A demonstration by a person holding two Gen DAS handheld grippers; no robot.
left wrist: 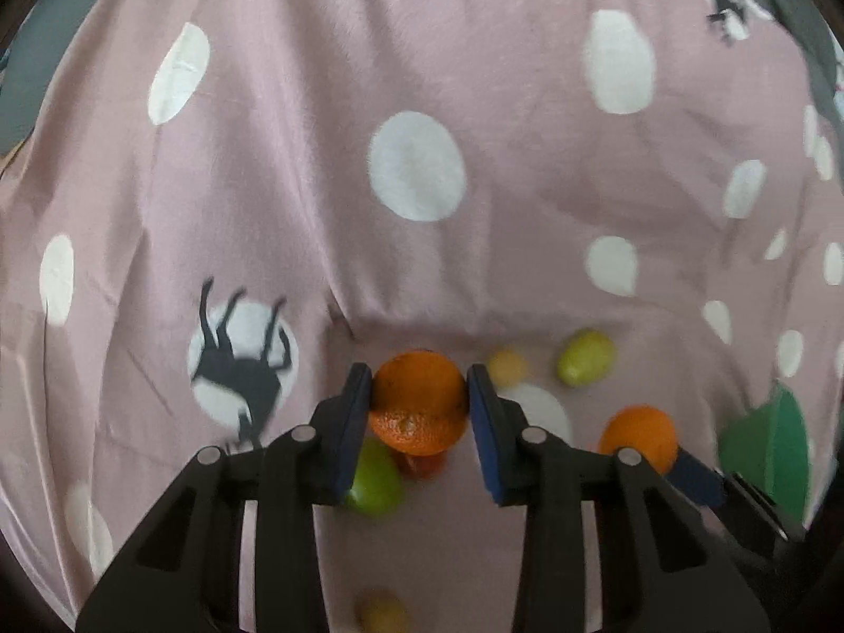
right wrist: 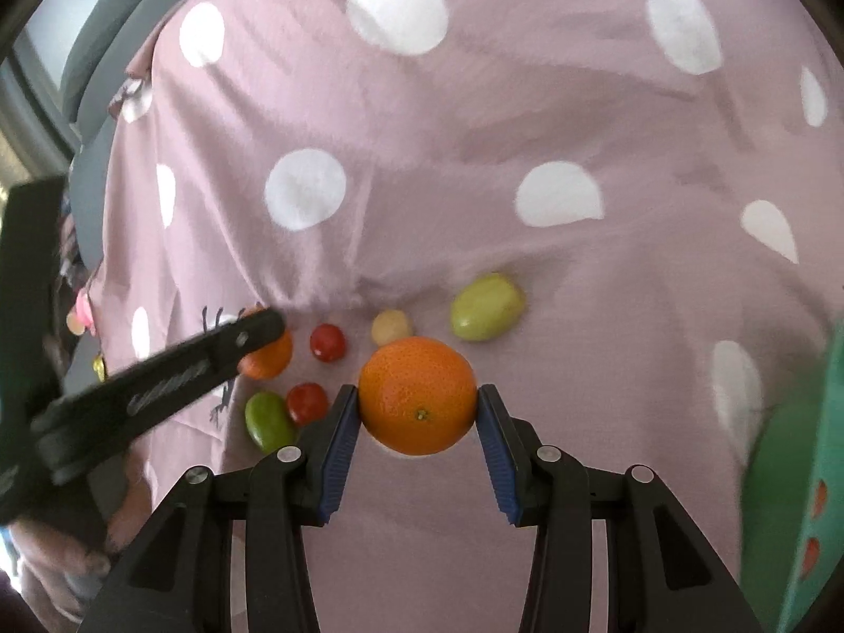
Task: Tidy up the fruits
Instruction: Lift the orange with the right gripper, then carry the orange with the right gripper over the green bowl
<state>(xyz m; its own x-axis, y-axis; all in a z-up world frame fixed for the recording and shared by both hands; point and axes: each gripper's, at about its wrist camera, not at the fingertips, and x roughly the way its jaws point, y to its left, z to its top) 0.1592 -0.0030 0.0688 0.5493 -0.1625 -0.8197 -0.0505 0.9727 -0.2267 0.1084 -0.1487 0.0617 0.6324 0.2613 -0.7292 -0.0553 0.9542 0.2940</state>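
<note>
We hold two oranges above the pink spotted cloth (right wrist: 475,121), one in each tool. On our left, the left gripper (left wrist: 416,390) pinches the smaller orange (left wrist: 419,403) between its blue pads, and it looks squashed, its lower half bulging below the pads. The grip sits near the fingertips, so we judge the fruit could squirt out or bruise if we squeeze harder or swing quickly. Under it lie a green fruit (left wrist: 374,480) and a red one (left wrist: 422,461); a drop would scatter them.

On our right, the right gripper (right wrist: 418,409) clamps the larger orange (right wrist: 418,395) at its widest sides, pads touching both flanks. It is nearly round, with no real long axis, and its stem dimple faces the camera, slightly downward. The green container (right wrist: 791,475) waits at the far right edge; we risk clipping its rim.
</note>
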